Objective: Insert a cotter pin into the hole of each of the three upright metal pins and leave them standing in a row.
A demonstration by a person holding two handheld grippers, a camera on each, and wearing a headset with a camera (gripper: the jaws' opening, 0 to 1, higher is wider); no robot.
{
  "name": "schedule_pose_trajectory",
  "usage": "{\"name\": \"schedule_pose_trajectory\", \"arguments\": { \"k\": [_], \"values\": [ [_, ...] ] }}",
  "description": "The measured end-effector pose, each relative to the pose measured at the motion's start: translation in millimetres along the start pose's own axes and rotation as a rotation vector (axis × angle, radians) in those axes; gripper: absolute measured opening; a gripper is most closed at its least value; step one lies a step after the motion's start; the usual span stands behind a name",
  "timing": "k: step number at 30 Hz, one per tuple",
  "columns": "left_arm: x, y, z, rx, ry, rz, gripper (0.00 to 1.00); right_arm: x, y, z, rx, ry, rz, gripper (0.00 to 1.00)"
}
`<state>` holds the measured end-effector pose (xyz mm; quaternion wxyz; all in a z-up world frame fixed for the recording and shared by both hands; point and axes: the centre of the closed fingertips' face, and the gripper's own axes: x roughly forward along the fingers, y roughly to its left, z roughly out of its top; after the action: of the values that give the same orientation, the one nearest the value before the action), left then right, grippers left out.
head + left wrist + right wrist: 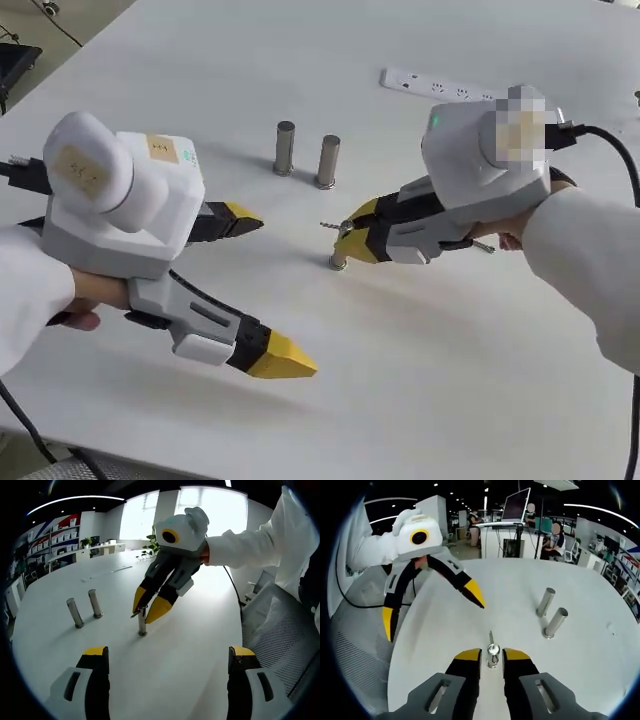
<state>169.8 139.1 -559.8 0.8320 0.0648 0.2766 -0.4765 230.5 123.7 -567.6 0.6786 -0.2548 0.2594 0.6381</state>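
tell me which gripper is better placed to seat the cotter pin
Right. The right gripper pinches the cotter pin at the top of the near metal pin; the left gripper hangs open, off to one side.

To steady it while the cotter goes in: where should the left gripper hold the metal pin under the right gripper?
Probably the lower shaft, above the flared foot, with the open left gripper coming level from its own side: the metal pin stands upright, and the right gripper and cotter pin crowd its top.
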Motion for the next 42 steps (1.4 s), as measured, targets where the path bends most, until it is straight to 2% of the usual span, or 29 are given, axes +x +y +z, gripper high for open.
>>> {"name": "schedule_pose_trajectory", "arguments": {
  "k": [2, 5, 6, 8, 12, 18, 23, 24, 26, 28, 30, 33, 35, 36, 37, 38, 42],
  "values": [
    [-1.1, 0.8, 1.8, -0.004, -0.007, 0.004, 0.99, -2.7, 0.0, 0.9, 0.000, 0.000, -0.010, 0.20],
    [-3.7, 2.2, 4.6, -0.009, -0.017, 0.011, 0.99, -9.2, 3.8, 3.9, 0.012, -0.019, -0.003, 0.24],
    [-4.7, 2.5, 5.7, -0.012, -0.022, 0.013, 0.99, -13.4, 8.3, 7.2, 0.035, -0.043, 0.009, 0.27],
    [-7.1, 2.3, 9.0, -0.024, -0.040, 0.013, 0.99, -23.1, 11.9, 9.7, 0.025, -0.062, -0.001, 0.34],
    [-10.2, 3.1, 14.3, -0.044, -0.069, 0.018, 0.99, -41.3, 18.0, 8.2, 0.032, -0.080, -0.022, 0.41],
    [-14.5, 1.2, 20.8, -0.058, -0.097, 0.022, 0.99, -69.9, 22.7, -5.3, 0.103, -0.111, -0.082, 0.52],
    [-18.2, -1.5, 21.7, -0.061, -0.100, 0.027, 0.99, -89.5, 27.0, -15.7, 0.149, -0.139, -0.137, 0.60],
    [-19.1, -2.4, 21.4, -0.061, -0.097, 0.028, 0.99, -95.8, 30.1, -17.3, 0.161, -0.161, -0.149, 0.61],
    [-20.3, -3.8, 21.5, -0.062, -0.097, 0.029, 0.99, -101.6, 31.6, -19.9, 0.192, -0.186, -0.172, 0.67],
    [-21.8, -5.3, 21.4, -0.065, -0.096, 0.028, 0.99, -105.9, 34.3, -25.5, 0.205, -0.188, -0.186, 0.77],
    [-22.9, -5.5, 21.4, -0.068, -0.095, 0.032, 0.99, -109.4, 36.0, -30.8, 0.220, -0.188, -0.200, 0.80],
    [-25.1, -5.6, 22.2, -0.071, -0.099, 0.036, 0.99, -113.4, 38.3, -43.4, 0.292, -0.182, -0.224, 0.86],
    [-27.0, -4.8, 23.1, -0.078, -0.103, 0.041, 0.99, -117.3, 40.7, -48.9, 0.300, -0.185, -0.237, 0.90],
    [-27.4, -4.1, 23.0, -0.079, -0.102, 0.044, 0.99, -119.2, 42.1, -49.7, 0.310, -0.193, -0.242, 0.91],
    [-28.2, -2.6, 22.6, -0.082, -0.101, 0.049, 0.99, -122.8, 43.7, -45.1, 0.317, -0.239, -0.253, 0.92],
    [-28.6, -1.2, 22.5, -0.086, -0.102, 0.052, 0.99, -124.9, 44.7, -44.4, 0.325, -0.252, -0.259, 0.94],
    [-29.8, 6.6, 21.5, -0.098, -0.106, 0.074, 0.99, -133.0, 51.6, -45.2, 0.332, -0.261, -0.273, 0.98]
  ]
}}
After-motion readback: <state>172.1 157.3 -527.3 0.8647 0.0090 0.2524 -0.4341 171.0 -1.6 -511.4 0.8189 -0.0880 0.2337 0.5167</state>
